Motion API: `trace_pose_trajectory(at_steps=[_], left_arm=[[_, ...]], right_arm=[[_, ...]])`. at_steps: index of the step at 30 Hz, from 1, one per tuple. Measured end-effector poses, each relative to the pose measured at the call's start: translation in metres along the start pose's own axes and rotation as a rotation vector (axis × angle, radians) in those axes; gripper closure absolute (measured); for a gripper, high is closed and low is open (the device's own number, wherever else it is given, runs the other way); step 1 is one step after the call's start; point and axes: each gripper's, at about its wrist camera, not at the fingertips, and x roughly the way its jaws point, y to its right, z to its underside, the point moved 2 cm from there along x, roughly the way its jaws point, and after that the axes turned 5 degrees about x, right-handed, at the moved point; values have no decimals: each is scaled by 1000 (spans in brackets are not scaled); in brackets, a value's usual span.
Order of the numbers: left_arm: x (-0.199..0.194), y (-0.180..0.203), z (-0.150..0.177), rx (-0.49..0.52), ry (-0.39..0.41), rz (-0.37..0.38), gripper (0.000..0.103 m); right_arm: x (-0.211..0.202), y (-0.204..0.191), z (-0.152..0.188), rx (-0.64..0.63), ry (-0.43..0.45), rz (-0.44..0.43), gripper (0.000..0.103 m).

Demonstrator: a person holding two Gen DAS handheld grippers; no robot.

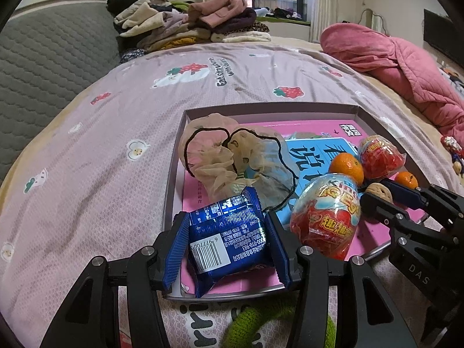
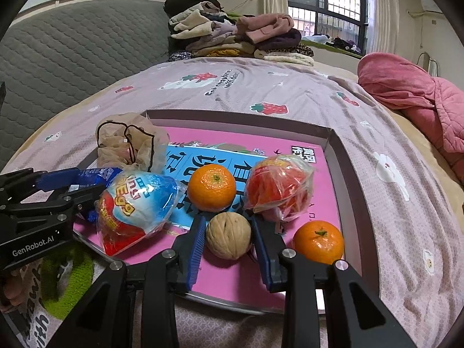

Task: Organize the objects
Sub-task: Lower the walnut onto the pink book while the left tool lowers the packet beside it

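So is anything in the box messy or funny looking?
The sheer beige stockings lie crumpled in a heap at the box's far left corner, spilling over the pink book. One wrapped toy egg leans over the near edge. Nothing looks broken or spilled.

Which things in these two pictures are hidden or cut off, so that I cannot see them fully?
- Green knitted thing: left wrist view, covered by the left gripper and the bottom edge.
- Book title: both views, covered by fruit, packets and mesh bag.
- Blue packet: its front faces away; right wrist view shows only a sliver behind the left gripper.
- Walnut: left wrist view, mostly behind the right gripper.
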Motion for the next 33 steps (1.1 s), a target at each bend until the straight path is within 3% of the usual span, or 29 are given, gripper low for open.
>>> trace_pose_trajectory(at_steps=[33], left_arm=[[-14, -5, 2, -27, 19, 19, 46]], right_arm=[[-13, 3, -2, -4, 33, 20, 60]])
